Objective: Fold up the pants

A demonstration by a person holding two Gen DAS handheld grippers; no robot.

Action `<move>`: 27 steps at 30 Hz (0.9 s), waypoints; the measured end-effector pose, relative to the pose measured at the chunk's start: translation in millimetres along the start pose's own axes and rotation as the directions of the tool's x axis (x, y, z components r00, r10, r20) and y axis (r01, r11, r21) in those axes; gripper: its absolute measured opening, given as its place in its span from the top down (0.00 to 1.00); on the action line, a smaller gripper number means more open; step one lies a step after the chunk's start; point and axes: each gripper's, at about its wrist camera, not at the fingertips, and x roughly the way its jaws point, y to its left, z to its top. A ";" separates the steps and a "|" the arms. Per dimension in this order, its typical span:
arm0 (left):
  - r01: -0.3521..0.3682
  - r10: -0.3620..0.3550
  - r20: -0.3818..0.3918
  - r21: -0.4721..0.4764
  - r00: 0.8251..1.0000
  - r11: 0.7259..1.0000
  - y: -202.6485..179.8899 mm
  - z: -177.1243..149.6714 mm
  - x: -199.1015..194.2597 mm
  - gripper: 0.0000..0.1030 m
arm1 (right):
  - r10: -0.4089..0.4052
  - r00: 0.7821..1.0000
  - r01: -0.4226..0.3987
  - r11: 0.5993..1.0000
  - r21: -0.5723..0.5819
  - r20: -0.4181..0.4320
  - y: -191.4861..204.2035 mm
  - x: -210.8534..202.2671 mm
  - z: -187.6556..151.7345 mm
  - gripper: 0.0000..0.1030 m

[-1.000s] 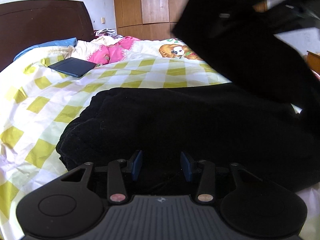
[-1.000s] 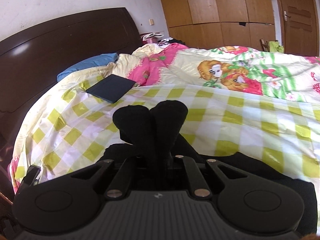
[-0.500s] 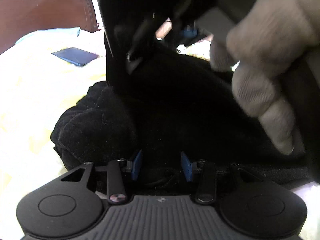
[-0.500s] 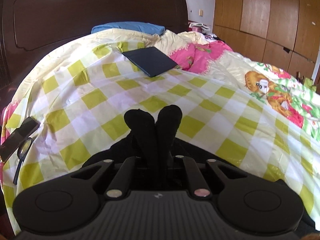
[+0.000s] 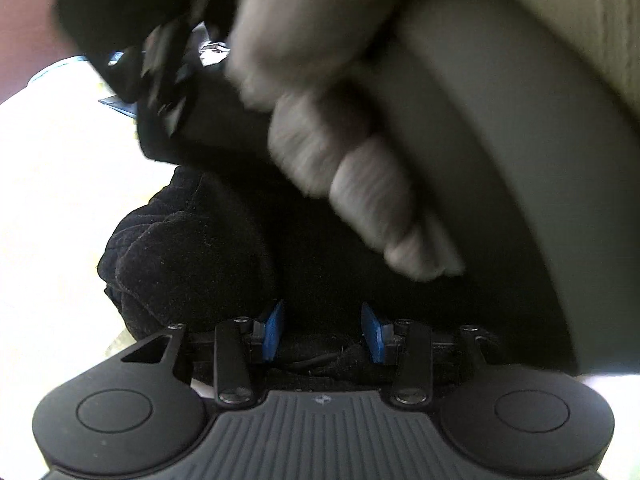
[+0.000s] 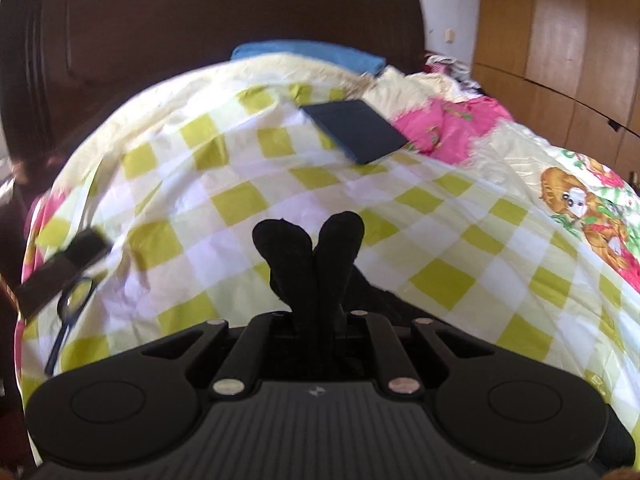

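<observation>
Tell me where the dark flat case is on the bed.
Right wrist view: the dark case lies on the checked quilt, upper middle, between the blue pillow and pink bedding.

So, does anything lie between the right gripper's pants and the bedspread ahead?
Nothing visible. The right gripper clamps the pants; the checked bedspread just ahead is bare, the dark tablet farther back.

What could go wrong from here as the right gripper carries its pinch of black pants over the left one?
1. The right gripper pinches only a narrow bunch of the pants; it could slip free.
2. The gloved hand passes close above the left gripper; they might collide.
3. The dark tablet lies ahead on the checked quilt and could get covered.
</observation>
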 end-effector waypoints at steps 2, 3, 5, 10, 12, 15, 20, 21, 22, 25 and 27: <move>0.001 -0.001 0.003 0.007 1.000 1.000 0.0 -1.8 -1.0 0.46 | 0.033 0.997 -0.032 0.999 0.019 -0.067 -2.2 7.3 -4.5 0.88; -0.002 0.001 0.005 0.016 1.000 1.000 -1.0 -2.4 -1.0 0.46 | 0.037 0.997 -0.036 0.999 0.024 -0.069 -3.8 6.4 -6.7 0.87; 0.000 0.000 0.006 0.020 1.000 1.000 -1.6 -2.9 -1.5 0.46 | 0.065 0.997 -0.064 0.997 0.032 -0.050 -9.7 -5.0 -10.2 0.84; 0.017 -0.018 0.022 0.021 1.000 1.000 7.0 -5.2 -8.0 0.45 | 0.164 0.985 -0.170 0.978 0.116 0.061 -40.0 -72.7 -23.4 0.57; 0.014 -0.015 0.031 0.028 0.999 1.000 7.1 -6.5 -13.9 0.44 | 0.109 0.989 -0.123 0.980 0.155 0.095 -57.2 -104.2 -37.2 0.55; -0.003 0.001 0.046 0.040 0.999 0.999 4.0 -9.1 -22.7 0.43 | -0.053 0.994 0.023 0.952 0.304 0.091 -101.6 -150.1 -81.1 0.54; -0.039 0.036 0.064 0.056 0.997 0.998 -3.8 -8.9 -26.5 0.41 | -0.280 0.960 0.236 0.757 0.610 -0.023 -189.7 -213.5 -187.8 0.52; -0.043 0.040 0.063 0.058 0.997 0.997 -5.6 -8.3 -25.2 0.41 | -0.280 0.959 0.232 0.701 0.674 -0.038 -204.3 -219.9 -207.3 0.51; -0.048 0.045 0.053 0.060 0.998 0.997 -7.9 -7.2 -22.0 0.41 | -0.271 0.961 0.218 0.642 0.735 -0.048 -217.2 -224.1 -225.6 0.51; -0.082 0.079 0.038 0.096 0.996 0.992 -17.2 -4.6 -16.7 0.41 | -0.190 0.981 0.076 0.526 0.847 0.031 -238.7 -222.8 -256.1 0.51; -0.097 0.094 0.032 0.120 0.995 0.988 -22.3 -5.6 -16.9 0.41 | -0.135 0.987 -0.008 0.510 0.860 0.089 -244.7 -210.0 -260.4 0.51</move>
